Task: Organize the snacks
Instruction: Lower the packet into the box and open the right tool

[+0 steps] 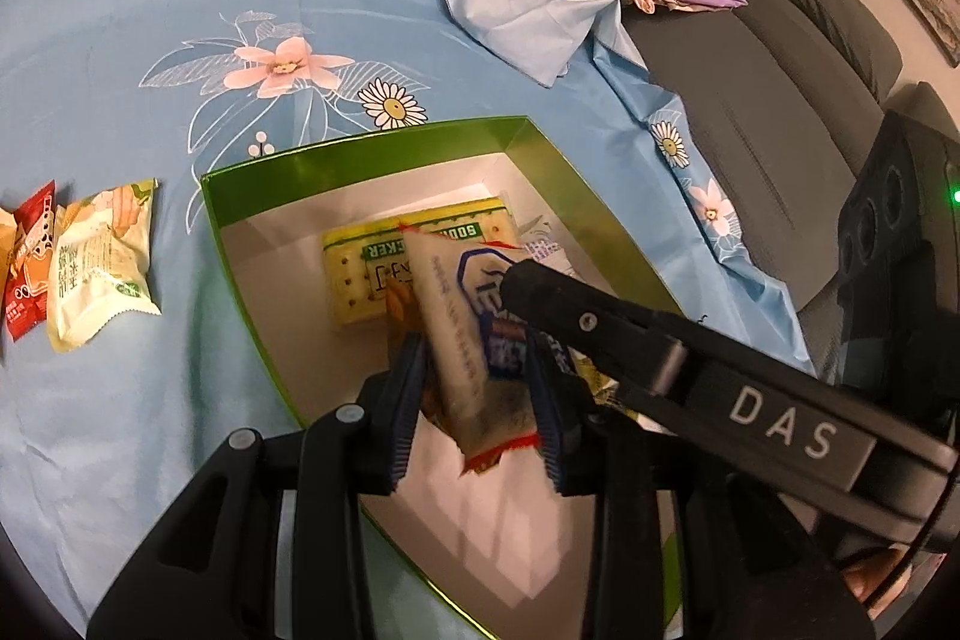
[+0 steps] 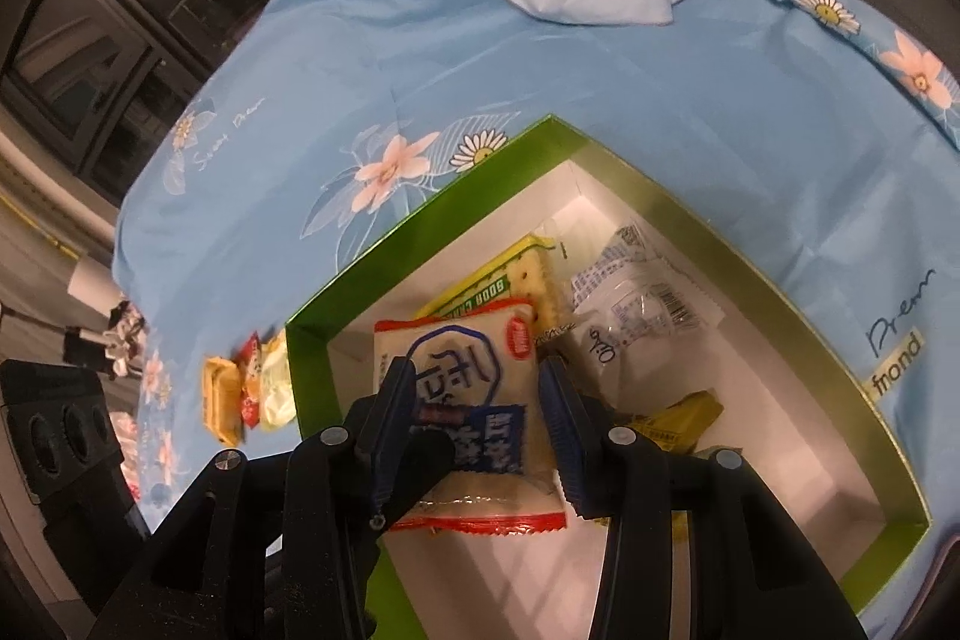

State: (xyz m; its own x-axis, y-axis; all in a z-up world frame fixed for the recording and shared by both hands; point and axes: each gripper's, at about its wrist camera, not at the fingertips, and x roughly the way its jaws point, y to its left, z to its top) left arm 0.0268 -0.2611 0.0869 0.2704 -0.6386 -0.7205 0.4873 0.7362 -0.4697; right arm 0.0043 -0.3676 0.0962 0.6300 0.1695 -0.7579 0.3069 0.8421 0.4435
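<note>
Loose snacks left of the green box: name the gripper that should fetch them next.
Left gripper, probably: the loose snacks lie on its side; the right gripper would cross the green box.

A gripper [image 2: 477, 421] straddled a white, blue-printed snack packet [image 2: 462, 400] over a green-rimmed box [image 2: 720, 226] of snacks, on a blue floral cloth [image 2: 540, 70].
</note>
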